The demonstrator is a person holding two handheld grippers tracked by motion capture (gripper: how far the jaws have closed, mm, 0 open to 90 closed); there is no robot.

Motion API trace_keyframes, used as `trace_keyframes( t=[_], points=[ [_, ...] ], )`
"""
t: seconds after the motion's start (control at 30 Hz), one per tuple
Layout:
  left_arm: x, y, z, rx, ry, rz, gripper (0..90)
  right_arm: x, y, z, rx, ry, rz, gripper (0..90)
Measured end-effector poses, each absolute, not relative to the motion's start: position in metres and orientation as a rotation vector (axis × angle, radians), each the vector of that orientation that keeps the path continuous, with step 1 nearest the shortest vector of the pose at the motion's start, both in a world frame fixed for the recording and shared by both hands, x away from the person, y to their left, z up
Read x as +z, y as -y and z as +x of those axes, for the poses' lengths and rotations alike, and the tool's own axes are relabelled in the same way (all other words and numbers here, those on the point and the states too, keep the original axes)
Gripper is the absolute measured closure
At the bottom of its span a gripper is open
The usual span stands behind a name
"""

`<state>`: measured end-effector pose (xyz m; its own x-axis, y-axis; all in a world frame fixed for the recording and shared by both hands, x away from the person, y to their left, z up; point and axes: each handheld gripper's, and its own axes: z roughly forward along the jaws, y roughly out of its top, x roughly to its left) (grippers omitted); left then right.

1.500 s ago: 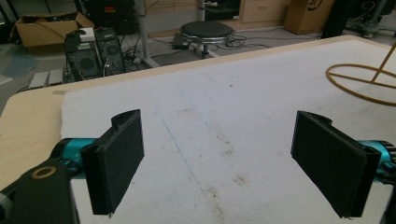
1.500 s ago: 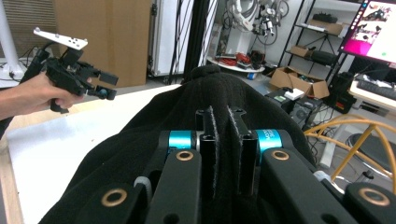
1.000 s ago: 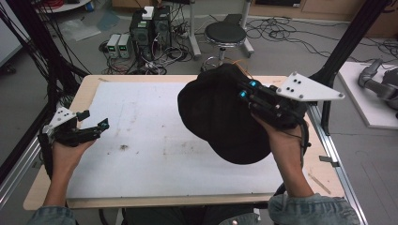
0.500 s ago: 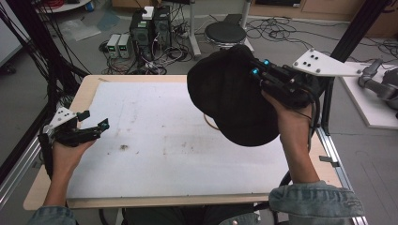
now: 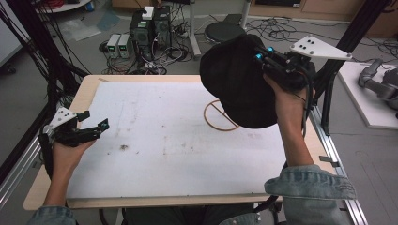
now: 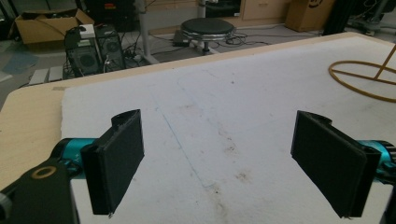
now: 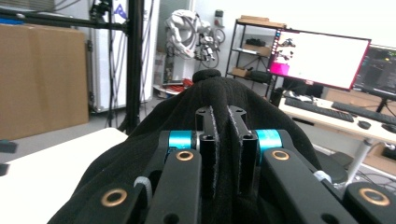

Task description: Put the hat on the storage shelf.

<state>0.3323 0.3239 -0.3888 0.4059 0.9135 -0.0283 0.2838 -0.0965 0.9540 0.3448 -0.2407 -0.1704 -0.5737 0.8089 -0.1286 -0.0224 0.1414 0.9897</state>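
Note:
A black hat (image 5: 237, 86) hangs in the air above the far right part of the table, with my right gripper (image 5: 260, 52) shut on its fabric near the top. In the right gripper view the jaws (image 7: 223, 140) pinch a fold of the hat (image 7: 224, 93) between them. Under the hat a tan wooden ring (image 5: 205, 115) with a crossbar lies flat on the white mat (image 5: 164, 154). My left gripper (image 5: 95, 119) hovers at the mat's left edge, open and holding nothing. The left gripper view has its jaws (image 6: 233, 154) wide apart over bare mat, the ring (image 6: 348, 83) far to the right.
The mat covers most of a wooden table (image 5: 84, 93). A metal rail (image 5: 335, 154) runs along the right side beside a black frame post (image 5: 328, 93). Behind the table are a round stool (image 5: 225, 30), computer cases (image 5: 150, 28) and cables on the floor.
My right hand has carried the hat up and toward the far right, uncovering the wooden ring on the mat. The left gripper has kept still.

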Motion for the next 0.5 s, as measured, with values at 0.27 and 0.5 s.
trace_keyframes(
  t=[0.27,0.5],
  points=[
    [-0.389,-0.324,0.332,0.757,-1.078,1.62,17.4,-0.178,0.238,0.371,1.473,-1.731,0.818,84.9],
    [-0.389,-0.324,0.332,0.756,-1.076,1.621,17.4,-0.186,0.234,0.39,1.408,-1.749,0.866,84.7]
  ],
)
